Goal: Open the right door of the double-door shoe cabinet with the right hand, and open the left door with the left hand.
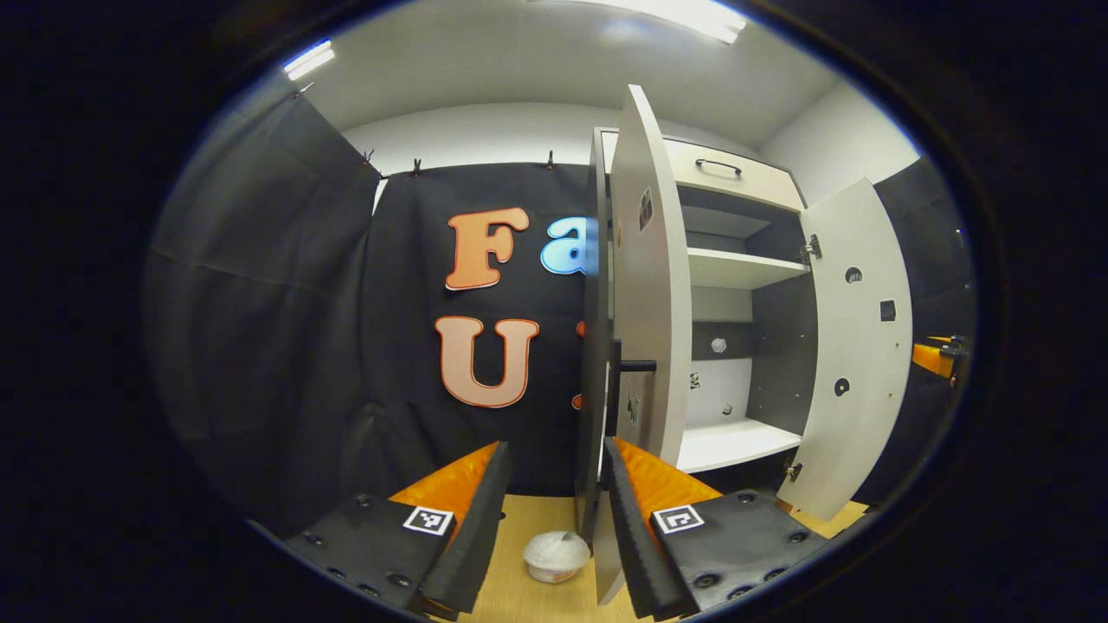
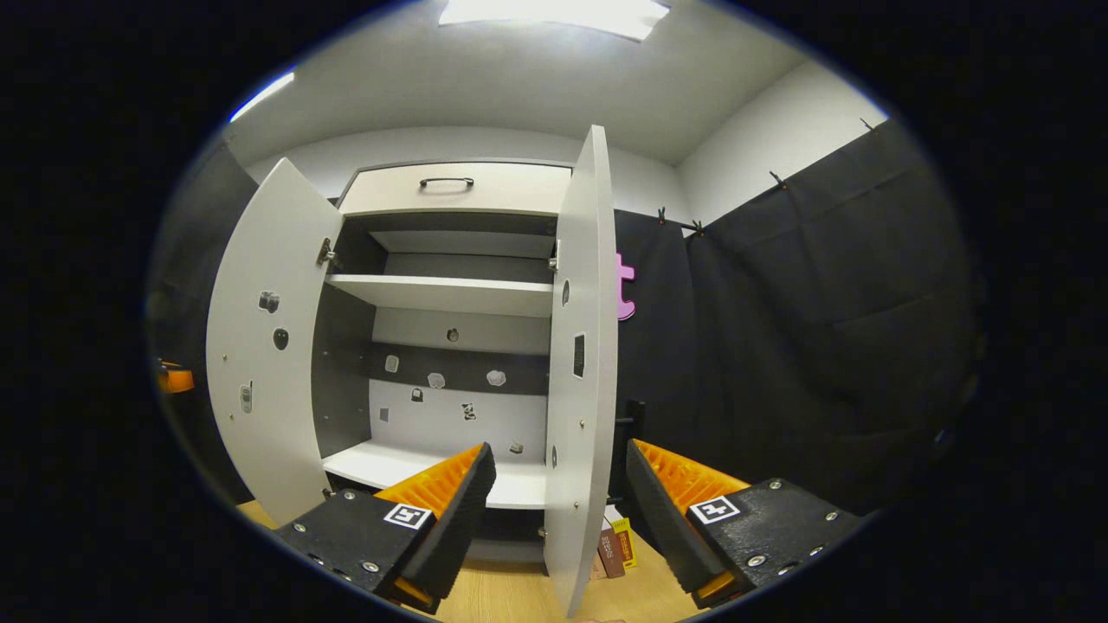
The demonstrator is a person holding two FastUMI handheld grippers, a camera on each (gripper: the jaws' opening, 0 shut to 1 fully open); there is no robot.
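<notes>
We see the shoe cabinet (image 2: 450, 346) standing against the far wall with both of its two doors swung wide. In the left gripper view the left door (image 1: 645, 285) stands edge-on just beyond the left gripper (image 1: 550, 528), whose jaws are spread apart with the door's lower edge near the right finger; a white bowl (image 1: 556, 555) sits on the wooden floor (image 1: 519, 597) between the fingers. In the right gripper view the right door (image 2: 582, 363) rises between the released jaws of the right gripper (image 2: 554, 519), and small boxes (image 2: 613, 543) lie on the floor behind it. Two shelves and one top drawer (image 2: 454, 188) show inside.
</notes>
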